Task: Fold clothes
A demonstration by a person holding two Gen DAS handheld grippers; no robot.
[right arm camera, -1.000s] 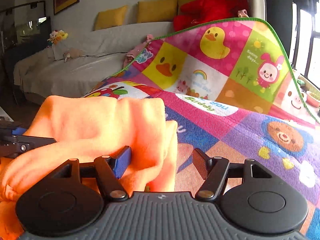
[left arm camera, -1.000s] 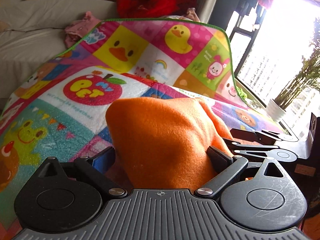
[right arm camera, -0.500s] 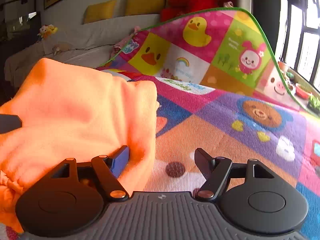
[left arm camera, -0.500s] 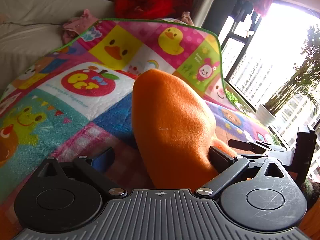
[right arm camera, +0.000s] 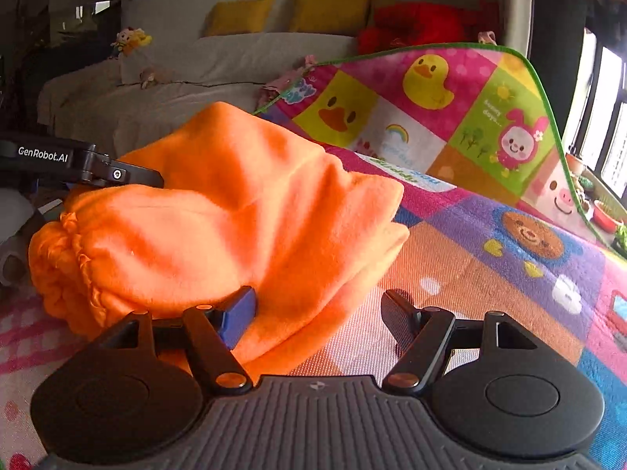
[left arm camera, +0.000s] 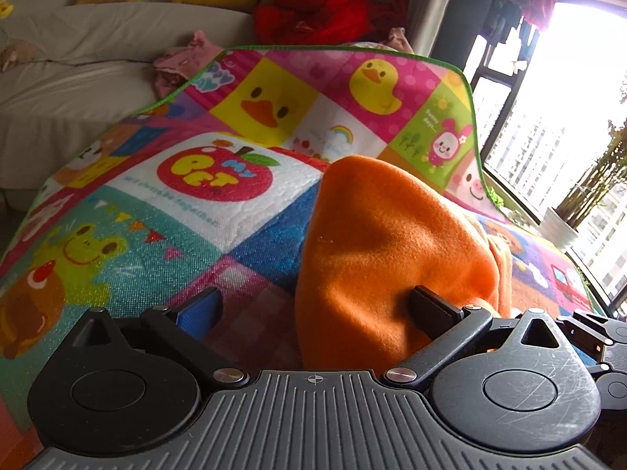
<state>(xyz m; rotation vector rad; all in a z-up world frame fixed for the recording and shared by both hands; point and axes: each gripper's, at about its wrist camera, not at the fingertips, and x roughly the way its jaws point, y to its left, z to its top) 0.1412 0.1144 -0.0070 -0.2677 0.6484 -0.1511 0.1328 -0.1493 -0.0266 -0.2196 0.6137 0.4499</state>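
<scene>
An orange fleece garment (left arm camera: 384,258) lies bunched on the colourful play mat (left arm camera: 164,235); it also shows in the right wrist view (right arm camera: 219,227), with a gathered waistband at its left end. My left gripper (left arm camera: 313,309) is open, its right finger pressed against the fleece and part of the cloth between the jaws. My right gripper (right arm camera: 319,313) is open, its blue left pad against the garment's near edge, the right finger over bare mat (right arm camera: 490,274). The left gripper's arm (right arm camera: 78,164) shows behind the garment in the right wrist view.
The mat's far edge curls up against a grey sofa (left arm camera: 78,78) with yellow cushions (right arm camera: 329,11), a red plush (left arm camera: 321,11) and pink clothes (left arm camera: 176,62). A bright window and potted plant (left arm camera: 580,203) are at the right.
Both grippers have pulled back and lowered; the orange garment now lies lower on the mat and spread wider. Both jaws stay open.
</scene>
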